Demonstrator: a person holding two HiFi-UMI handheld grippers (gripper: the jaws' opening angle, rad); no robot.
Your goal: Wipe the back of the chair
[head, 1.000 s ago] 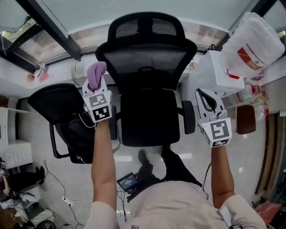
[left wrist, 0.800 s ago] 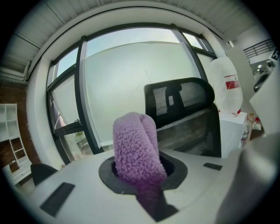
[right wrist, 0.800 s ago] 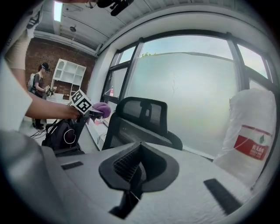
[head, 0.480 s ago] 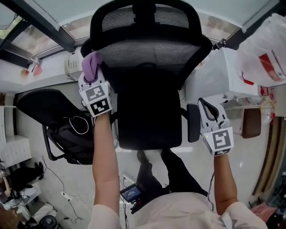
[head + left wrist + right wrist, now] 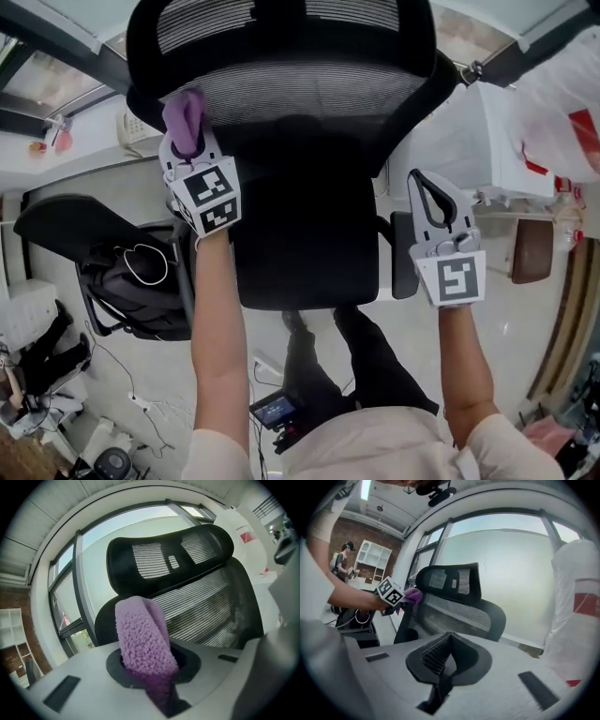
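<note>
The left gripper (image 5: 190,155) has pushed forward since a second ago, and the chair's back now fills more of the head view. Nearest are two grippers on two bare forearms. The left is clamped on the one purple cloth (image 5: 184,117); the right gripper (image 5: 429,199) has its jaws pressed together on nothing, just beside the right armrest (image 5: 401,253). Beyond stand two black chairs. The cloth lies at the left edge of the mesh back (image 5: 309,89) of the middle one, while the second chair (image 5: 75,220) stands off to the left, apart. Farthest back are one white bag (image 5: 562,94) at the right and the window (image 5: 93,564).
</note>
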